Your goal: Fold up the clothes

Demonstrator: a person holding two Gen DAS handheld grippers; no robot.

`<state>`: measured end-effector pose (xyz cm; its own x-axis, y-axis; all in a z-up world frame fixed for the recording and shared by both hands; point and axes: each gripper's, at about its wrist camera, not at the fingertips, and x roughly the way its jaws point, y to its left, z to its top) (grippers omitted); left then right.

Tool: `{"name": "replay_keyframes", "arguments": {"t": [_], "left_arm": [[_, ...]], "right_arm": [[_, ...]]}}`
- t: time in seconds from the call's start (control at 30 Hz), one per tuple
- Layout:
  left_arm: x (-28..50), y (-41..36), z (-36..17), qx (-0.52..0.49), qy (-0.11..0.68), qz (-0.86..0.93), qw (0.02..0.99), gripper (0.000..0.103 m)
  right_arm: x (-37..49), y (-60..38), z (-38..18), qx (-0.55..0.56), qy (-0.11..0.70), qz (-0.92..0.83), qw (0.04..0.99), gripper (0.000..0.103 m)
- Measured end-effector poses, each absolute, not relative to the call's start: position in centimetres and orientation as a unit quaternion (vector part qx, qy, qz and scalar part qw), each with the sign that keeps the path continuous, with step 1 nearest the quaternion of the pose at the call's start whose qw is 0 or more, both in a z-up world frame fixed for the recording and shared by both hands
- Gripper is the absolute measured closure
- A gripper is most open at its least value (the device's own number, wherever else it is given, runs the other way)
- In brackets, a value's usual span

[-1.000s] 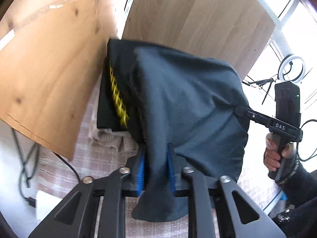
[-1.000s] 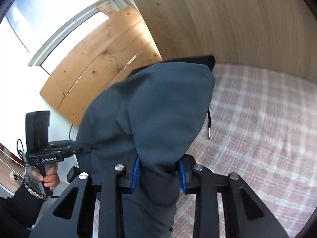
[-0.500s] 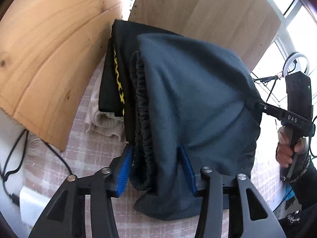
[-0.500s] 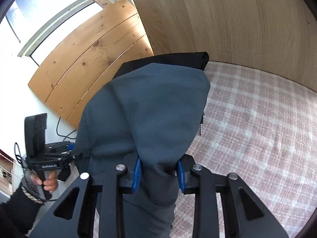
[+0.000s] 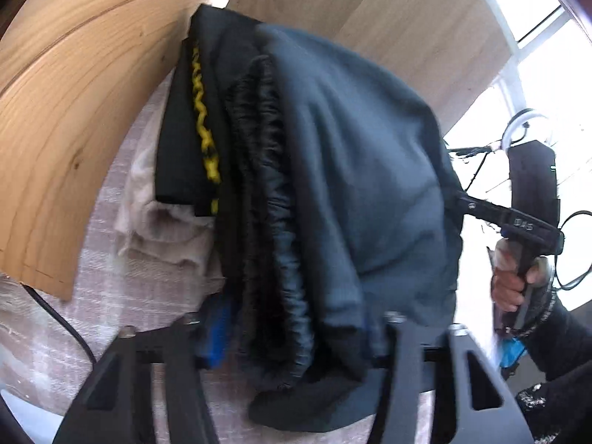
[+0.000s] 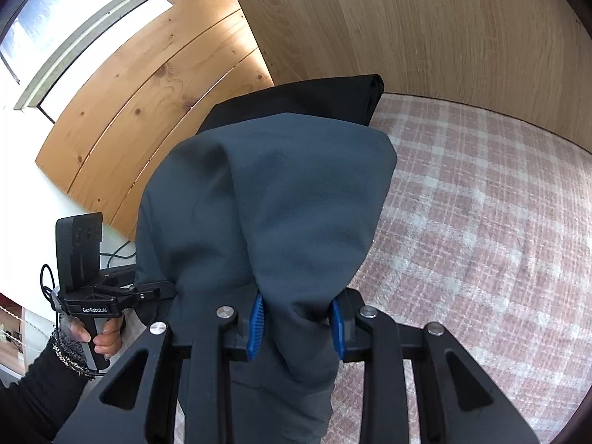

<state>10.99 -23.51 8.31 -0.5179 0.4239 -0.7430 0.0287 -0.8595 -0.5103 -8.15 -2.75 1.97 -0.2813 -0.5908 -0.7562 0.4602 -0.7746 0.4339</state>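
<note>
A folded dark grey-blue garment [image 5: 355, 170] hangs between both grippers, over a stack of folded clothes. The stack's top piece is black with a yellow zigzag stripe [image 5: 203, 125]; cream knitwear [image 5: 162, 229] lies under it. My left gripper [image 5: 296, 336] has spread wide, with the garment's gathered edge still lying between its blue pads. My right gripper [image 6: 296, 318] is shut on the other end of the garment [image 6: 281, 192]; the black piece [image 6: 314, 100] shows behind it. Each gripper appears in the other's view, the right one [image 5: 492, 214] and the left one [image 6: 148, 290].
The pink plaid bedcover [image 6: 481, 229] spreads to the right of the stack. Wooden panels [image 6: 407, 26] stand close behind the stack and a pine board [image 5: 66, 111] to its left. Cables [image 5: 55, 314] hang at the bed's left edge.
Both grippers have carried the garment forward over the stack. The left gripper's jaws have spread steadily wider around the cloth. The right gripper stays clamped.
</note>
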Motion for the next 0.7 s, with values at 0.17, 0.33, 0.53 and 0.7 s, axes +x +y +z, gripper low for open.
{"name": "replay_keyframes", "arguments": {"t": [0.17,0.33,0.53,0.7], "left_arm": [[13.1,-23.0,10.8,-0.464,-0.249,0.844,0.1,0.075],[15.2,-22.0,13.7,-0.466,-0.24,0.845,0.108,0.076],[12.8,-21.7,11.7,-0.479,-0.243,0.84,0.082,0.073],[11.5,-23.0,10.8,-0.47,-0.256,0.842,0.067,0.074]], "right_arm": [[-8.0,-2.3,2.6,0.495,-0.077,-0.8,0.33,0.075],[-6.6,-1.6,4.7,0.481,-0.077,-0.805,0.338,0.075],[-6.2,-1.9,4.7,0.485,-0.069,-0.806,0.332,0.076],[-7.8,-3.7,3.2,0.491,-0.077,-0.805,0.325,0.076]]}}
